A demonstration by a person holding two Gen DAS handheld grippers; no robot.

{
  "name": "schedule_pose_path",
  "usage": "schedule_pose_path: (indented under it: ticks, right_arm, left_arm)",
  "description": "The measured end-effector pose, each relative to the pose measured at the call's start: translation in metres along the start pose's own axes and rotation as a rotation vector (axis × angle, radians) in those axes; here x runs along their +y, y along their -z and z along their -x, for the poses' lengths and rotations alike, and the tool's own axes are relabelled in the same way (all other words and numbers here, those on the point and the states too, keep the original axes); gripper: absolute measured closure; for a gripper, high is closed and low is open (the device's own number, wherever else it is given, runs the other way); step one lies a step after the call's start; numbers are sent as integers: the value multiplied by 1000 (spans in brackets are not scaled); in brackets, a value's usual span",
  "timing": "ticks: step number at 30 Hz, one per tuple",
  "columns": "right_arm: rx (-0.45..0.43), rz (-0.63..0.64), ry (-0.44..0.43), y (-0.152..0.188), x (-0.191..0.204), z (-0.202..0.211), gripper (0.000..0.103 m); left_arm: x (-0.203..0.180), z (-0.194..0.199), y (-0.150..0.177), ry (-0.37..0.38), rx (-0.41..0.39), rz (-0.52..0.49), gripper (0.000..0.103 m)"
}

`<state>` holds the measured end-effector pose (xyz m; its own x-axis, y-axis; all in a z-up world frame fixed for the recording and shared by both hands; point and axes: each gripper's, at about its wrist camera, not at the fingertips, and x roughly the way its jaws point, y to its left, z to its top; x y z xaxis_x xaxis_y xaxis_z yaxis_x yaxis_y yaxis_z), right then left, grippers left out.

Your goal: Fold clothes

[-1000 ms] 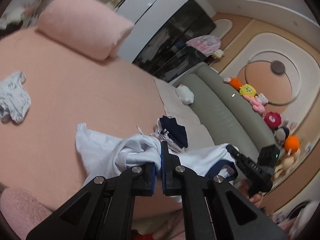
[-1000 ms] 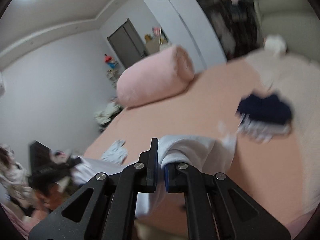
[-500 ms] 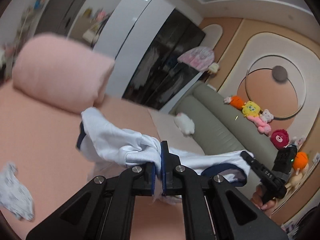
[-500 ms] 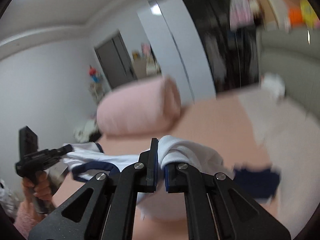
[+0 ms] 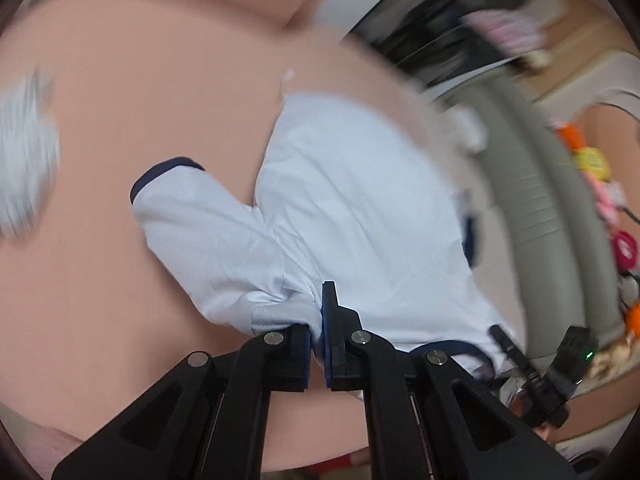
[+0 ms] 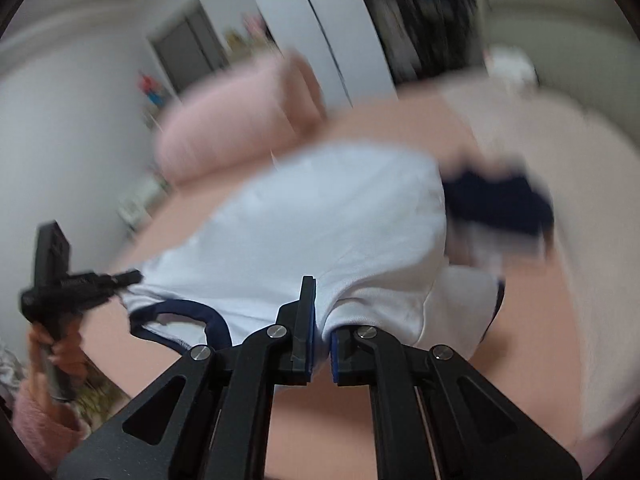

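The left claw (image 5: 316,344) is clenched on one shoulder of the shirt (image 5: 360,208), a white tee with navy trim at neck and cuffs, spread chest-out over the pink bed (image 5: 140,92) with its left sleeve lying flat. It looks light, soft and limp, likely to sag, so shoulders or hem corners seem the best holds. The right claw (image 6: 320,344) grips the other shoulder.

1. My left wrist camera looks forward along its black two-finger left gripper (image 5: 318,334), tilted down, close over the peach-coloured bed sheet (image 5: 120,92).
2. My right wrist camera looks along the right gripper (image 6: 320,340), aimed across the bed toward a grey wall (image 6: 80,100).
3. Both share the white navy-trimmed cotton T-shirt (image 5: 352,208) (image 6: 320,224) and the pink plush bolster pillow (image 6: 236,124).
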<state>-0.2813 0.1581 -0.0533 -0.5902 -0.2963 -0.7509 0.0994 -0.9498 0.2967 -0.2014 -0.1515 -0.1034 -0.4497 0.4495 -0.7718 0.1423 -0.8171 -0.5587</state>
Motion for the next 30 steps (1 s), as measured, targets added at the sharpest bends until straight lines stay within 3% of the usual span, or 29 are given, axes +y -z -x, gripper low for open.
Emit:
schedule_pose_path:
  ticks: [4,6,8,10,13,15,18,21,25,28,29,30]
  right_arm:
    - [133,-40,46,50,-22,-62,99]
    - [181,-54,63,66,-31,-84,97]
    - [198,-77,53,78,-37,-88,96]
    - [191,-112,25,83,-40,-79,89]
    - [184,-173,-21,90,-44,-65,83]
    - [203,-188,-55,96,-43,-64,78]
    - [236,-156,-60,107,-29,-78,74]
    - [209,-157,-71,106,-23,-83,66]
    - [194,-286,-153,102,-34,-68,65]
    - [168,-313,-143,101,-40,-53,65]
    - [182,-295,-116,101,-39,-57,64]
    - [207,-278,-95,101,-37,-65,64]
  left_arm:
    - [40,-63,24,-60,85,64,97]
    - [44,-64,34,-57,72,51,89]
    - [44,-55,46,-48,44,42,70]
    - [42,-39,60,-30,2,39,65]
    - [47,-25,92,18,-31,54,65]
    - [45,-36,104,39,30,31,65]
    - [42,-47,99,112,15,84,65]
    - [38,-59,93,185,0,137,65]
    - [37,-63,89,246,-16,208,65]
    - [33,-77,91,128,20,180,69]
    - [31,-85,92,72,44,158,88]
    - [26,-87,93,31,36,146,92]
